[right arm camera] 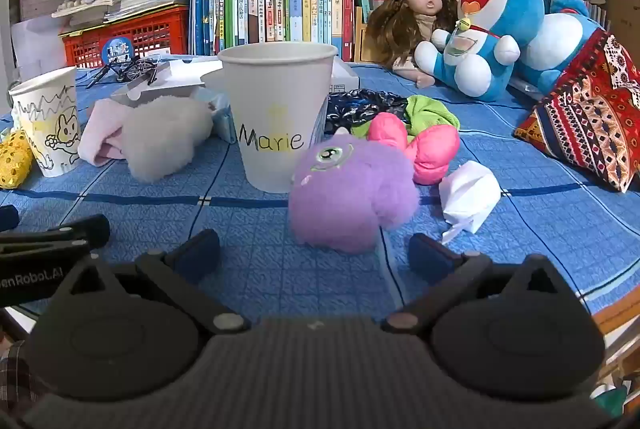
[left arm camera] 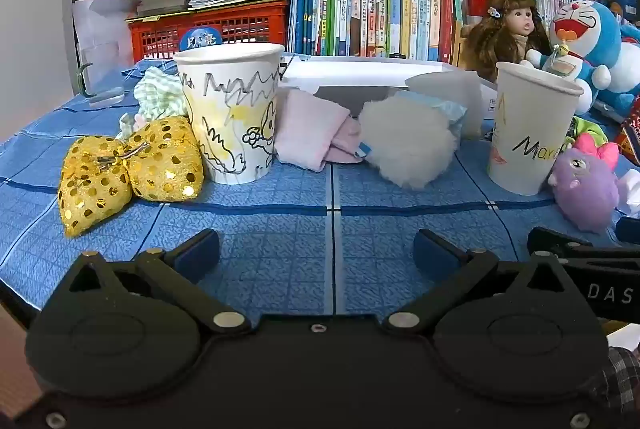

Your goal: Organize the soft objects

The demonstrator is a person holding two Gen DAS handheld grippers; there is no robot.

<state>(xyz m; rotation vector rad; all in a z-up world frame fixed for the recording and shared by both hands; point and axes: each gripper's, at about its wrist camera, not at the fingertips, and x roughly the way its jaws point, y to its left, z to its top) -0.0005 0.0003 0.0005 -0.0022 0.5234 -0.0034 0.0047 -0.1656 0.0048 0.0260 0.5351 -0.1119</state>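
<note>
My left gripper [left arm camera: 318, 255] is open and empty, low over the blue cloth. Ahead of it stand a doodled paper cup [left arm camera: 232, 113] and a "Marie" paper cup [left arm camera: 528, 133]. A gold sequin bow [left arm camera: 128, 169] lies left of the doodled cup. A folded pink cloth [left arm camera: 308, 133] and a white fluffy puff [left arm camera: 408, 145] lie between the cups. My right gripper [right arm camera: 314, 255] is open and empty, just in front of a purple plush [right arm camera: 348, 193] with a pink bow [right arm camera: 420, 145]. The "Marie" cup [right arm camera: 276, 117] stands behind the plush. The white puff [right arm camera: 164, 141] lies to its left.
A crumpled white tissue [right arm camera: 468, 195] lies right of the plush. A patterned red cushion [right arm camera: 588, 125], a Doraemon plush [right arm camera: 488, 33] and a doll [right arm camera: 412, 13] sit at the back right. Books [right arm camera: 280, 1] and a red crate [right arm camera: 132, 33] line the back. A white box [left arm camera: 360, 77] sits mid-table.
</note>
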